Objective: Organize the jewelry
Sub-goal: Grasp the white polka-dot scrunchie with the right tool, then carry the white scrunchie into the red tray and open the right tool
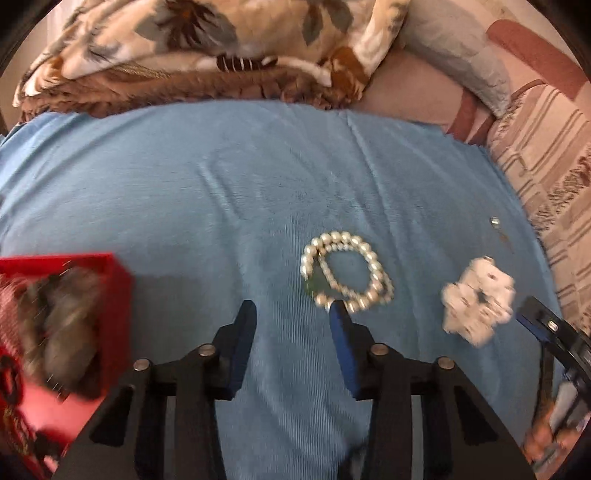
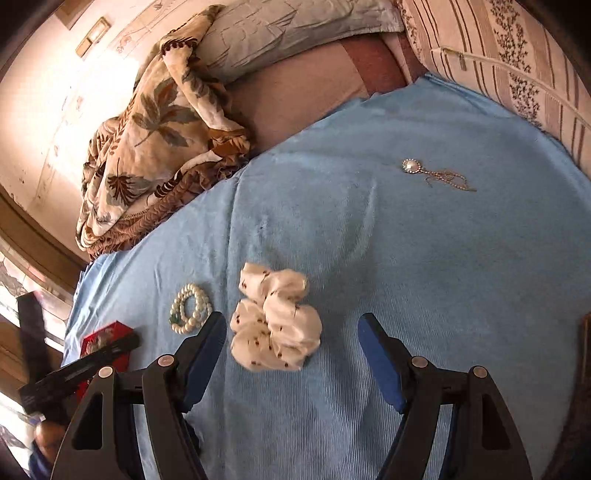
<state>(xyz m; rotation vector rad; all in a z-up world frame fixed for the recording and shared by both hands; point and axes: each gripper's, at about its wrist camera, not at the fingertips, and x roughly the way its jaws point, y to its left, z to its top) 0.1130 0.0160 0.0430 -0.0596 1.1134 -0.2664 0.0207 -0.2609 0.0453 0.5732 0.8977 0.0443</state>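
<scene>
A pearl bracelet (image 1: 347,271) with a green bead lies on the blue cloth (image 1: 221,192), just ahead of my left gripper's right fingertip. My left gripper (image 1: 293,308) is open and empty. A red jewelry box (image 1: 110,291) stands at its left, with blurred contents. A white spotted scrunchie (image 2: 275,321) lies between and just ahead of the fingers of my right gripper (image 2: 291,321), which is open and empty. The bracelet (image 2: 190,308) and box (image 2: 105,339) show left of it. A pearl brooch with gold chains (image 2: 428,171) lies farther ahead on the cloth.
A floral blanket (image 2: 155,136) is bunched at the far edge of the cloth. A pale pillow (image 2: 295,26) and a striped cushion (image 2: 517,66) lie behind and to the right. The scrunchie (image 1: 478,301) and part of the right gripper (image 1: 554,332) show in the left wrist view.
</scene>
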